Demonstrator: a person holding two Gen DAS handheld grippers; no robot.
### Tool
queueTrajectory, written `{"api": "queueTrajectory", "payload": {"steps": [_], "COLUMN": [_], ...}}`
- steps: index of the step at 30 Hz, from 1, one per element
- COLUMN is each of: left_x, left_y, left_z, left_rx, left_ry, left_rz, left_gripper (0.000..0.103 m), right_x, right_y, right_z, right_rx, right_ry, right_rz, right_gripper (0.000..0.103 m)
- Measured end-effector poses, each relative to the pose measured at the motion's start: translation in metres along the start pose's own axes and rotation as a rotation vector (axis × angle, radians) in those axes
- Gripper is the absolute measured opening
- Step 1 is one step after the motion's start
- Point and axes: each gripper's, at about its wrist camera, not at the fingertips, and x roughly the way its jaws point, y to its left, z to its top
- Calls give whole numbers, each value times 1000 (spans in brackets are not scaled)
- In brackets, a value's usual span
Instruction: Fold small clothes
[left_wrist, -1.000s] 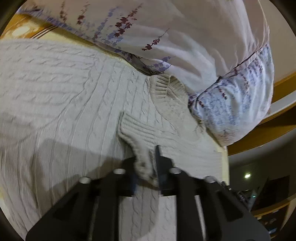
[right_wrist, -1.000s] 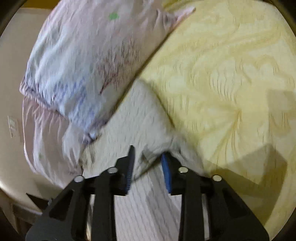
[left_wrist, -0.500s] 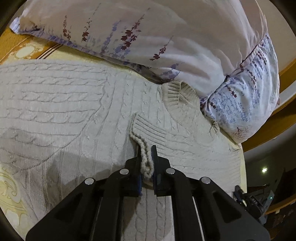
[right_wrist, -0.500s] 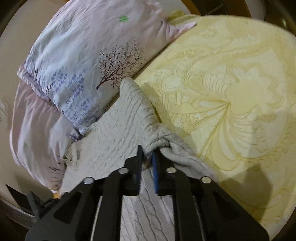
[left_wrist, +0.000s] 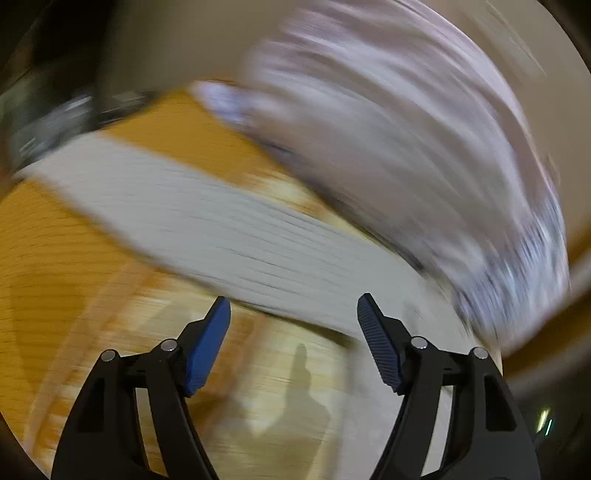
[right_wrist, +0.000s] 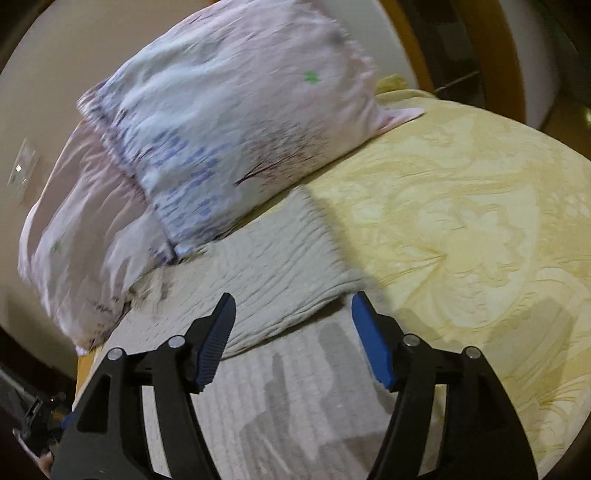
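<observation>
Sleeves of the cream sweater (right_wrist: 288, 273) lay folded inward, both the left gripper (left_wrist: 293, 314) and right gripper (right_wrist: 293, 314) opening, empty; next probably called for regrasping the hem.

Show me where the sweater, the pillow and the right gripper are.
sweater (right_wrist: 280, 266): right wrist view, folded sleeve.
pillow (right_wrist: 229, 122): right wrist view, printed face.
right gripper (right_wrist: 291, 334): right wrist view, midway between opening fingertips.

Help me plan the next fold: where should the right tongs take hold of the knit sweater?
Probably the folded-over sleeve's thick rolled edge, coming from the near side. That raised lip on the sweater lies just ahead of the right tongs, whose jaws are opening, empty.
</observation>
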Motion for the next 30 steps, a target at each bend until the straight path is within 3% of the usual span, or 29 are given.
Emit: {"api": "queueTrajectory", "payload": {"steps": [3,6,9,15,17,20,22,27,30], "left_x": [-10,-7,-3,13,21,33,35,27,16], "left_y": [58,88,109,108,100,90,87,59,28], "left_z": [20,29,35,35,33,35,37,48,51], "left_rx": [-171,-290,-362,-446,-452,-449,-447,-329,-230], "left_ry": [-54,-59,-58,-18,8,8,0,-53,-81], "left_rz": [89,92,64,-43,-80,-62,-53,-24,-68], "left_gripper": [59,53,48,41,39,27,9,6,6], "right_x": [7,10,13,19,20,20,17,10,9], "right_y": [14,25,31,35,35,36,37,33,30], "right_z": [-10,-18,-23,-30,-31,-32,-33,-28,-26], "right_rx": [-46,-73,-90,-100,-100,-105,-112,-125,-116], "right_ry": [43,65,83,108,110,115,99,67,65], "right_rz": [35,49,58,53,53,60,63,61,71], "right_gripper": [65,65,66,68,68,69,69,73,73]}}
